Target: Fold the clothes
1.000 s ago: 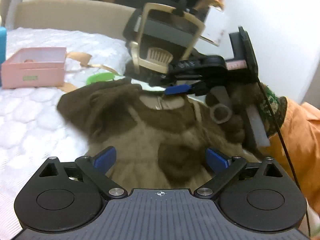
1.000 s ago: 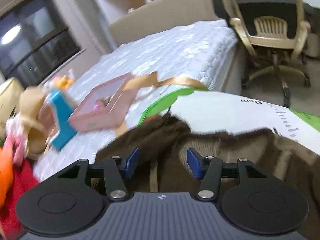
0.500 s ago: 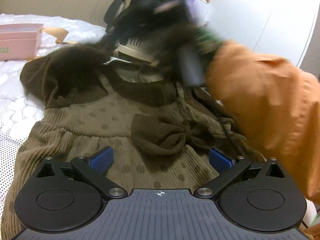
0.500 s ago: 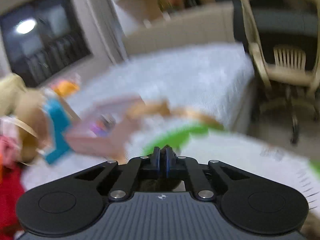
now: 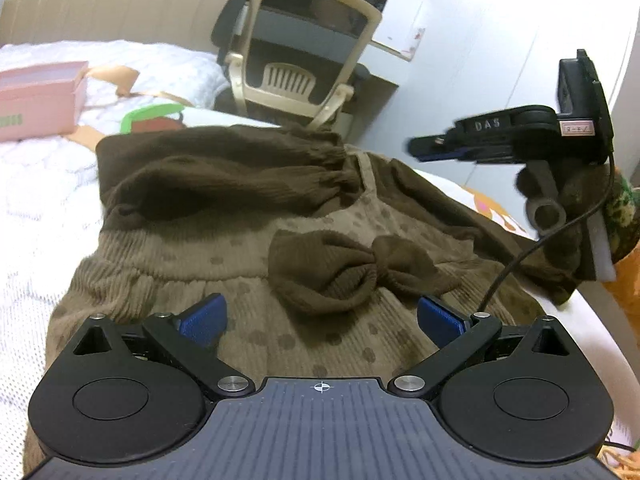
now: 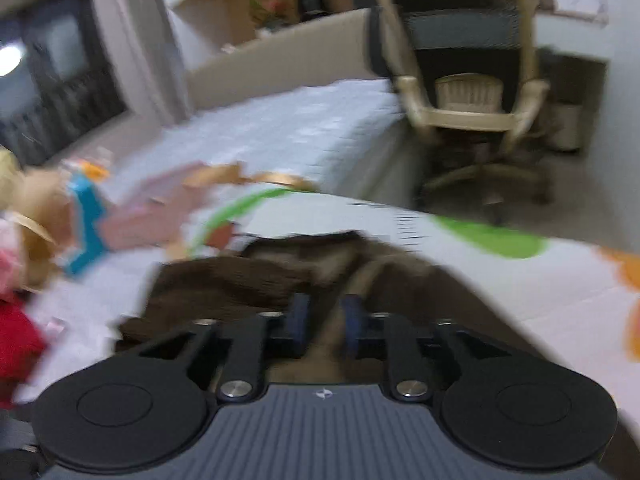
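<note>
On the white bed [image 5: 36, 216], just this side of the beige office chair [image 5: 296, 52], a brown corduroy dress [image 5: 248, 240] lies flat, front up. Long axis runs from the chair end toward the left-wrist cam: neckline + dark brown sleeves point at the chair, skirt w/ dots points back to the cam. One dark sleeve [image 5: 224, 176] is folded across the chest, crosswise to that axis. Dark bow [image 5: 356, 268] sits mid-chest, below the sleeve.

Left gripper [image 5: 318, 318] hovers over the skirt, jaws spread wide, nothing between the blue pads.

Right gripper [image 5: 430, 150] is in the air over the dress's shoulder, on the side away from the pink box [image 5: 40, 100], apart from the fabric in the left cam. Right-wrist view is badly blurred: pads look set a narrow gap apart, tan cloth visible in the gap, but can't tell if it's pinching or just above the cloth.

Pink box sits on the bed beside the chair-end of the dress, off the sleeve side.
</note>
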Available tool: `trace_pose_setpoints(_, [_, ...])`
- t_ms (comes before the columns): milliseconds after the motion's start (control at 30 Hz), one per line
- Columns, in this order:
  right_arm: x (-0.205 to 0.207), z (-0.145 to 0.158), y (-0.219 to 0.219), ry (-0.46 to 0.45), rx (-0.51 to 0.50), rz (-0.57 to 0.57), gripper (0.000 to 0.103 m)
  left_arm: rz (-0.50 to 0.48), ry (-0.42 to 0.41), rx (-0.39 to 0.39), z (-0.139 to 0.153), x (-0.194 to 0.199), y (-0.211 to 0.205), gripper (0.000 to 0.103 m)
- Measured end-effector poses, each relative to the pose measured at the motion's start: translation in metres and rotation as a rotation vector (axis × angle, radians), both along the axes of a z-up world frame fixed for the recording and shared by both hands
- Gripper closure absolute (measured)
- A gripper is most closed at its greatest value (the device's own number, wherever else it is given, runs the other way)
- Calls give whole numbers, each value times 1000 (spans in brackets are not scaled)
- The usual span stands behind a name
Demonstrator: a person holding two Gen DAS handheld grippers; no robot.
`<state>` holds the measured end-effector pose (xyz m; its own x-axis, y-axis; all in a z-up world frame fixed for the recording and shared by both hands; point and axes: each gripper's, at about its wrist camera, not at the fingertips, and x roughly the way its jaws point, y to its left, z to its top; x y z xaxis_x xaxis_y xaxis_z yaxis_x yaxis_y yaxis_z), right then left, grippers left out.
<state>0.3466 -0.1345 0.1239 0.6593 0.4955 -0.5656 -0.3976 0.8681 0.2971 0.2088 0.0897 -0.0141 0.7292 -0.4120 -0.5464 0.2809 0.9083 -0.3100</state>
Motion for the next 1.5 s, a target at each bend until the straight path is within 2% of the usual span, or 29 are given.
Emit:
trace_pose_setpoints(33, [4, -2, 6, -4, 31, 25, 49, 2, -5, 5, 3, 0, -1, 0])
trace_pose_setpoints(100, [14, -12, 22, 0, 63, 40, 40, 18, -2, 3, 10, 1, 0, 0])
trace_pose_setpoints(167, [30, -30, 36, 46, 75, 39, 38, 52, -3, -4, 19, 4, 3, 0])
trace_pose_setpoints(200, [35, -40, 42, 80, 82, 43, 44, 68, -14, -3, 25, 5, 5, 0])
trace_pose_setpoints(233, [38, -49, 48, 115, 90, 50, 71, 84, -27, -1, 32, 6, 7, 0])
trace_pose_setpoints(267, [36, -51, 51, 112, 82, 63, 82, 96, -48, 8, 38, 6, 9, 0])
trace_pose_setpoints(333, [24, -41, 51, 53, 64, 81, 87, 114, -98, 21, 50, 9, 14, 0])
trace_pose_setpoints(433, [2, -9, 28, -71, 74, 64, 87, 122, -148, 10, 61, 23, 20, 0])
trace_pose_setpoints(500, [1, -3, 12, -51, 46, 38, 87, 117, -148, -13, 62, 38, 20, 0])
trace_pose_setpoints(600, [7, -17, -2, 47, -53, 5, 79, 83, -60, -66, 45, 70, 11, 0])
trace_pose_setpoints(667, [6, -29, -16, 90, -89, -30, 77, 76, 26, -58, 25, 87, 2, 0])
trace_pose_setpoints(700, [1, -25, -28, 80, -84, -36, 77, 75, 47, -41, 18, 90, 0, 0])
trace_pose_setpoints(767, [-18, -6, -58, 17, -85, -47, 66, 73, 78, -5, 5, 93, -4, 0])
trace_pose_setpoints(800, [-31, 8, -75, -35, -108, -63, 50, 72, 94, 12, -1, 95, -6, 0])
trace_pose_setpoints(833, [-45, 23, -93, -87, -131, -79, 40, 66, 85, 29, -3, 93, -7, 0])
trace_pose_setpoints(900, [-73, 43, -128, -167, -218, -114, 37, 52, 73, 61, -3, 90, -10, 0])
trace_pose_setpoints(967, [-96, 47, -150, -187, -304, -124, 30, 48, 64, 86, -4, 87, -13, 0])
trace_pose_setpoints(1033, [-112, 38, -161, -165, -349, -107, 20, 51, 56, 104, -3, 85, -16, 0])
trace_pose_setpoints(1167, [-118, -2, -161, -47, -351, -84, 20, 52, 41, 108, 6, 79, -18, 0])
trace_pose_setpoints(1267, [-117, -31, -165, 28, -399, -114, 20, 47, 7, 119, 17, 66, -19, 0])
trace_pose_setpoints(1300, [-118, -38, -172, 44, -406, -133, 24, 42, -10, 127, 21, 60, -19, 0])
trace_pose_setpoints(1333, [-120, -40, -180, 58, -393, -160, 55, 36, -22, 138, 24, 56, -19, 0])
trace_pose_setpoints(1367, [-122, -39, -187, 74, -364, -180, 75, 29, -32, 150, 26, 52, -20, 0])
trace_pose_setpoints(1400, [-124, -35, -195, 93, -310, -194, 89, 20, -34, 159, 27, 50, -21, 0])
trace_pose_setpoints(1500, [-127, 3, -188, 60, -122, -168, 90, -10, -28, 168, 27, 49, -28, 0])
